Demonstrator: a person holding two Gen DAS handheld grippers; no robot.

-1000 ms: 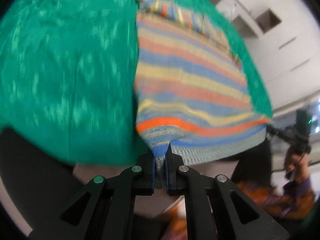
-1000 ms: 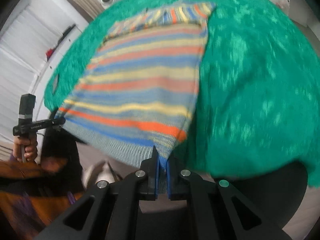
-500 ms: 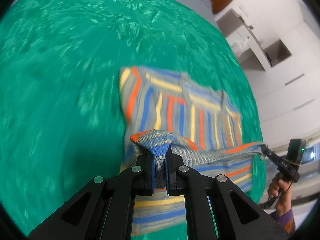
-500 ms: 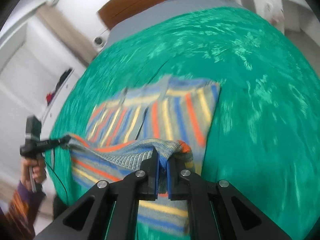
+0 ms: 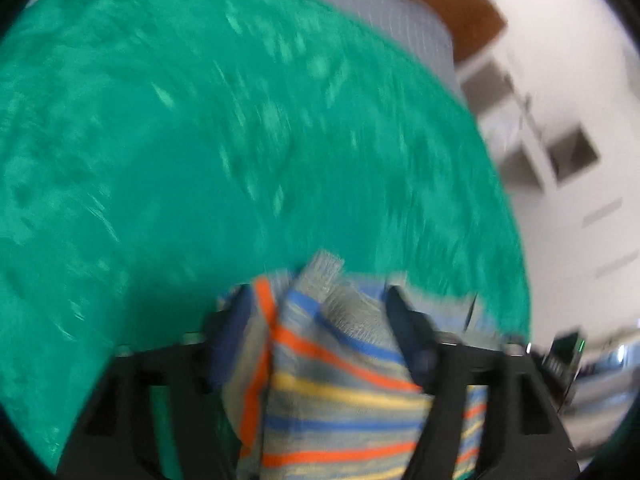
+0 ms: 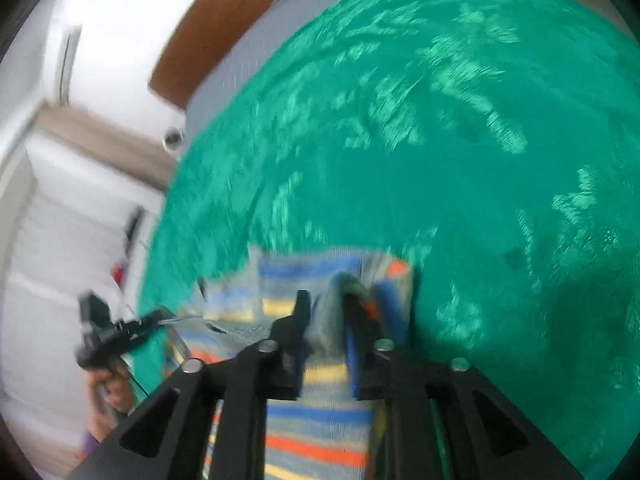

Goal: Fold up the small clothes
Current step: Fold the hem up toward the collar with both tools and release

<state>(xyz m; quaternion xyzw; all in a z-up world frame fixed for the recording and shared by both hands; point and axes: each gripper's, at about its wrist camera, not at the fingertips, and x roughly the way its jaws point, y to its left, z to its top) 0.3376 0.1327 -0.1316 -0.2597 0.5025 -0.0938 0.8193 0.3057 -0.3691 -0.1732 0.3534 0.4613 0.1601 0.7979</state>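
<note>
- The striped knit garment (image 5: 340, 392) lies bunched on the green bedspread (image 5: 200, 160), close under both cameras; its bands run orange, blue, yellow and grey, with a ribbed grey hem (image 5: 326, 268) poking up.
- My left tool (image 5: 320, 320) has its black fingers spread wide, the soft knit heaped loosely between them.
- My right tool (image 6: 326, 320) also stands parted; a fold of the knit sits in the gap, though blur hides whether it touches the blue pads (image 6: 351, 348).
- The bedspread looks fuzzy, mottled with pale flecks.
- Beyond it I see a brown wooden headboard (image 6: 224, 28) and white cabinets (image 5: 560, 152).
</note>
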